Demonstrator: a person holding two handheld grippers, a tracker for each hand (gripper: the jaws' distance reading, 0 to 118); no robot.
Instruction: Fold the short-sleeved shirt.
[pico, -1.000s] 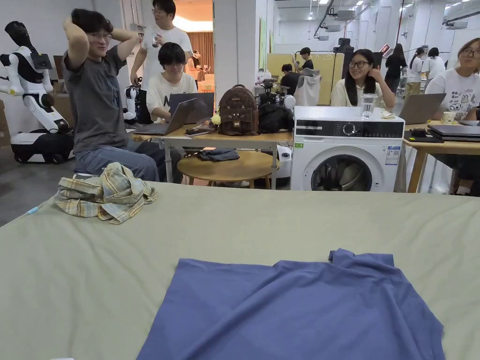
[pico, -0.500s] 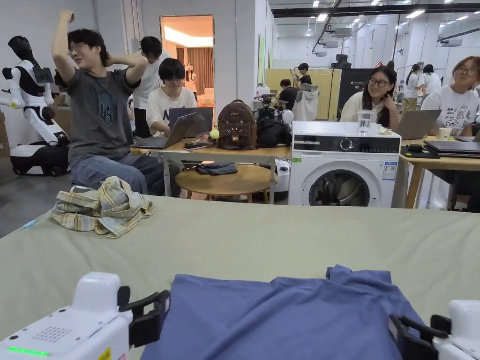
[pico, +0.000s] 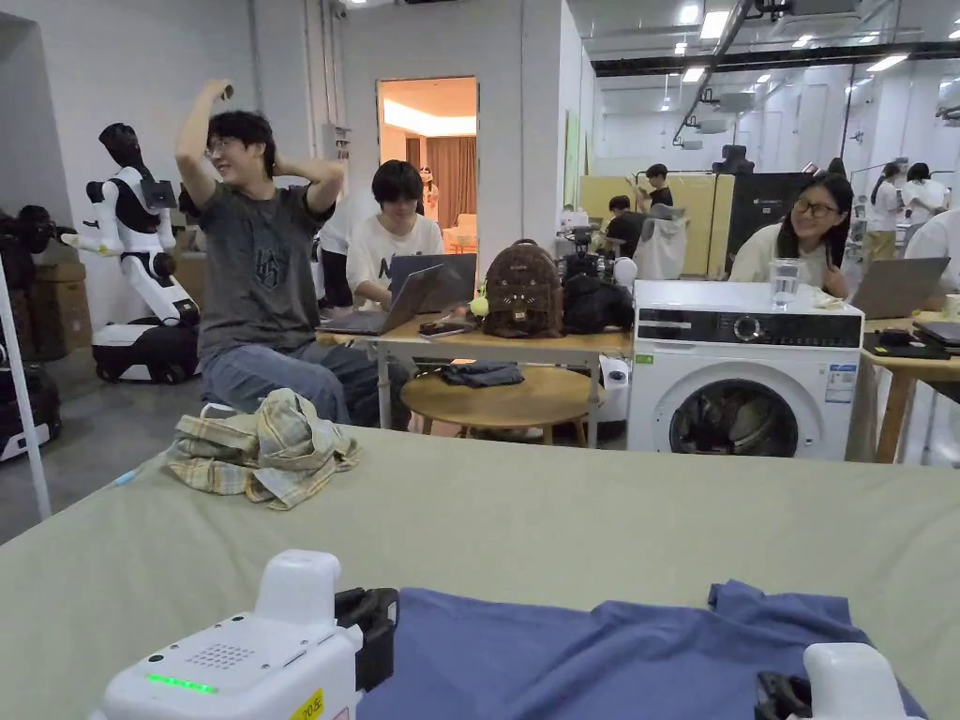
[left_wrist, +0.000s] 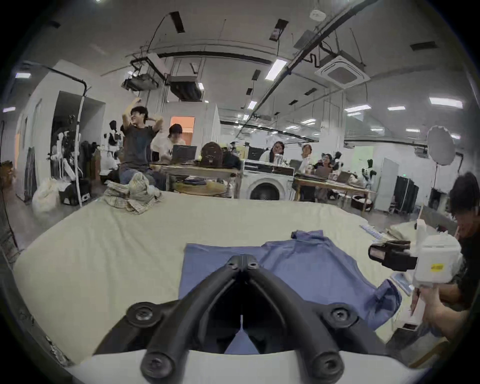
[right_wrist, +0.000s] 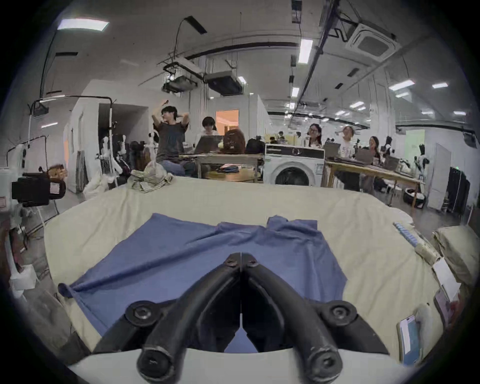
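A blue short-sleeved shirt (pico: 600, 656) lies spread, with wrinkles, on the near part of the pale green sheet (pico: 562, 516). My left gripper (pico: 380, 621) hovers at the shirt's left near edge. In the left gripper view its jaws (left_wrist: 242, 259) meet tip to tip with nothing between them, above the blue cloth (left_wrist: 298, 262). My right gripper (pico: 774, 698) is low at the shirt's right side. In the right gripper view its jaws (right_wrist: 241, 257) are also closed and empty over the shirt (right_wrist: 181, 249).
A crumpled plaid garment (pico: 258, 455) sits at the far left of the sheet. Beyond the far edge stand a washing machine (pico: 745, 370), desks with laptops and seated people. Small flat items (right_wrist: 410, 337) lie along the sheet's right edge.
The head camera has tilted up. Both grippers have come up into the head view from below, one at each side of the shirt. The shirt lies as before.
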